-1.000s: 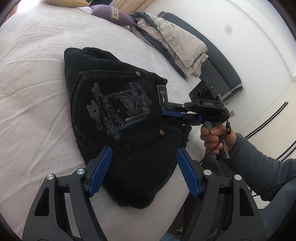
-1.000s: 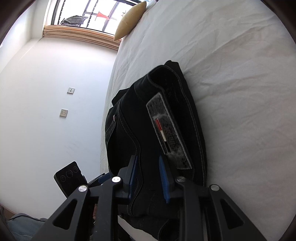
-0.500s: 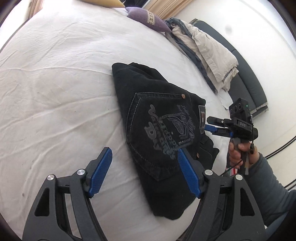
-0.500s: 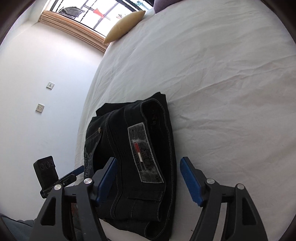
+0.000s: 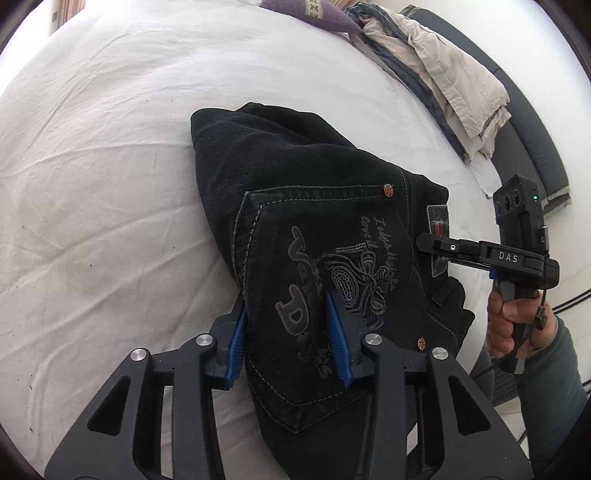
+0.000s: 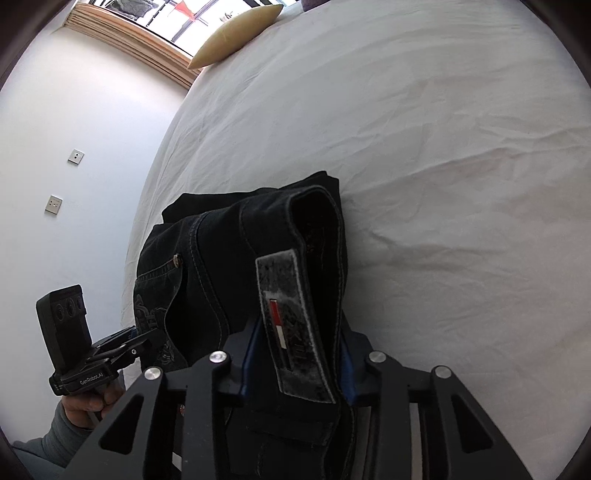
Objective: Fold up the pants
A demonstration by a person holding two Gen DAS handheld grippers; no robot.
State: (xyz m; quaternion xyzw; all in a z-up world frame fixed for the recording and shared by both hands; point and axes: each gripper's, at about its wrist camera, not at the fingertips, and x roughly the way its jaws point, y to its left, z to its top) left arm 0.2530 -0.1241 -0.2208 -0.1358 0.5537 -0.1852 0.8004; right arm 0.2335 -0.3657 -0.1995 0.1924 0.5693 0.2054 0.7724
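The folded black pants [image 5: 317, 236] lie on the white bed, back pocket with grey embroidery facing up. My left gripper [image 5: 288, 332] is shut on the pocket-side edge of the bundle. My right gripper [image 6: 299, 354] is shut on the waistband, around the grey label [image 6: 291, 325]. The right gripper also shows in the left wrist view [image 5: 443, 247] at the waistband. The left gripper shows in the right wrist view [image 6: 140, 343] at the bundle's left side. The pants [image 6: 240, 258] look lifted a little at the waistband.
The white bed sheet [image 5: 92, 184] spreads far and left. A pile of beige and grey clothes [image 5: 443, 62] and a purple pillow [image 5: 310, 14] lie at the bed's far side. A yellow pillow [image 6: 236, 33] lies by the window. The bed's edge is near the pants.
Both grippers were open half a second ago. Both have now closed on the folded pants, the left on the pocket side, the right on the waistband.
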